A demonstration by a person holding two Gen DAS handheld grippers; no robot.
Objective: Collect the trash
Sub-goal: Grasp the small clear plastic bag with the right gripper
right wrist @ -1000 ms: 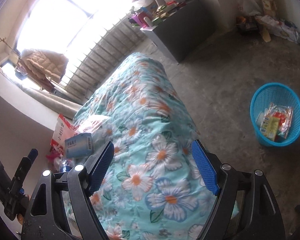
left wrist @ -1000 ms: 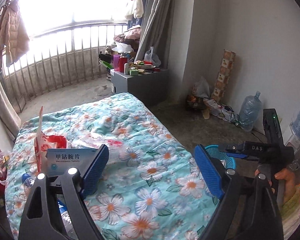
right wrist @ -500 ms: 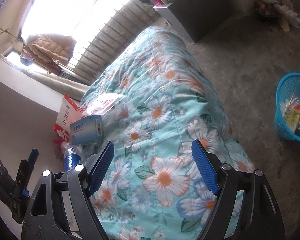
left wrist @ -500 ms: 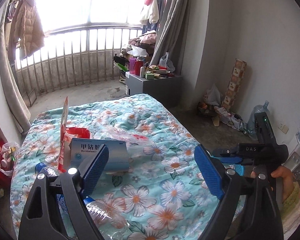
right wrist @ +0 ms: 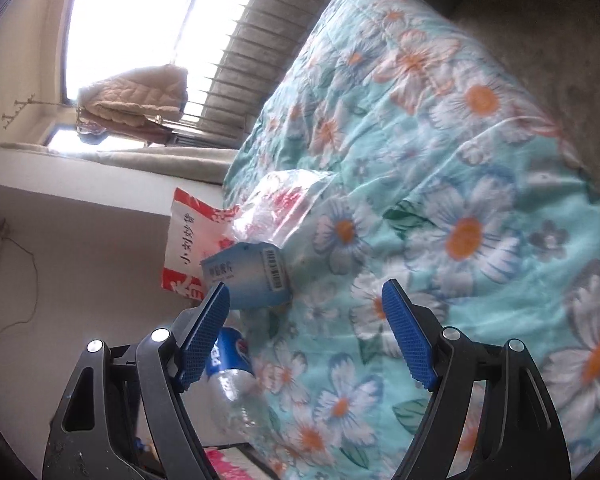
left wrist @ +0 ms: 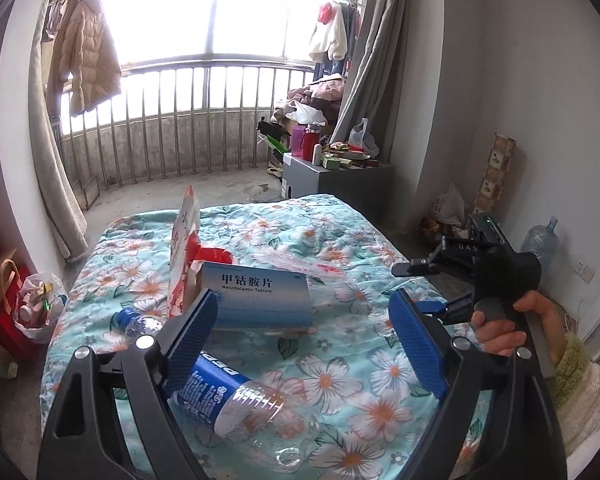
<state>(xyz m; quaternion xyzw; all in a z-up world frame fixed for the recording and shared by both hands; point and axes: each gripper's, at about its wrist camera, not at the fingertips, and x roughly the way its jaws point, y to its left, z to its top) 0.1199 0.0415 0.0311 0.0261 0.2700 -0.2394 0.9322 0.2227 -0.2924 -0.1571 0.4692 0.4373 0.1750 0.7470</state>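
Counting across the floral bedspread [left wrist: 340, 364] from left to right, we find four pieces of trash: one red-and-white snack bag [left wrist: 182, 252] standing on edge, one empty plastic bottle [left wrist: 224, 394] with a blue label, one pale blue medicine box [left wrist: 260, 300], and one clear plastic wrapper [left wrist: 300, 264] with red print. All four sit close together on the bed's left half. The bottle lies on its side, its long axis running diagonally, blue cap toward the upper left beside the snack bag and its base toward the lower right. The box lies flat with its long side across the view, its printed face toward us, just beyond the bottle.

Our left gripper [left wrist: 304, 344] hangs above the bottle and box with its two blue pads spread wide, gripping nothing. To the right, our right hand [left wrist: 512, 324] wraps the handle of the other tool, held level over the bed's right edge. In its own view the right gripper [right wrist: 306, 332] is rolled sideways, likewise spread wide and gripping nothing, with box and bottle near its left pad.
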